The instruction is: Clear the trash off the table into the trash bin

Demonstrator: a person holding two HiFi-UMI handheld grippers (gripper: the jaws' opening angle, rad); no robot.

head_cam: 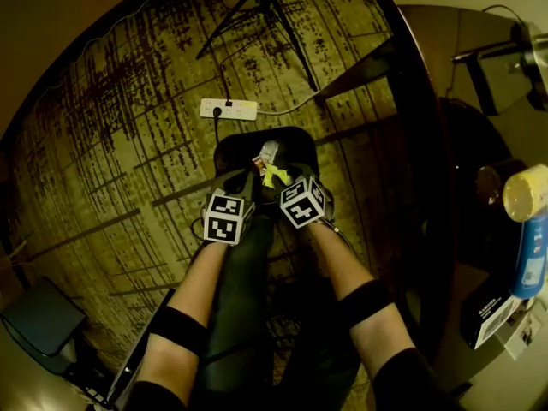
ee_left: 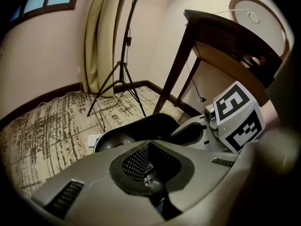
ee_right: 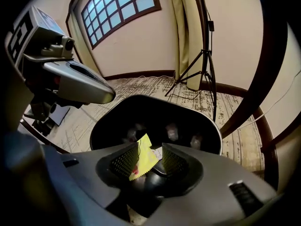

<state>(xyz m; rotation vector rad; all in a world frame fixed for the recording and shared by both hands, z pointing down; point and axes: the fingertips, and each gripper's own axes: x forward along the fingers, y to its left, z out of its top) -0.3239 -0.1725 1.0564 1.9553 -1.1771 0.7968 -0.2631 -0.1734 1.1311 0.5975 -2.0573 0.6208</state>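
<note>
Both grippers hang side by side over a black trash bin (head_cam: 295,139) that stands on the patterned carpet. My left gripper (head_cam: 253,176) is shut, and a crumpled silvery wrapper (head_cam: 267,153) sticks up from its tip. In the left gripper view the jaws (ee_left: 151,173) meet on a small shiny scrap, with the bin (ee_left: 141,124) just beyond. My right gripper (ee_right: 149,160) is open above the bin's mouth (ee_right: 155,107). A yellow wrapper (ee_right: 142,157) with a zigzag edge stands loose between its jaws and leans on the left pad. That wrapper (head_cam: 274,176) also shows in the head view.
A white power strip (head_cam: 229,109) lies on the carpet behind the bin, and a tripod (head_cam: 265,7) stands farther back. The dark round table (head_cam: 419,144) curves along the right, bearing a yellow-capped bottle (head_cam: 531,229) and a box (head_cam: 492,311). Its leg (ee_left: 176,74) rises beside the bin.
</note>
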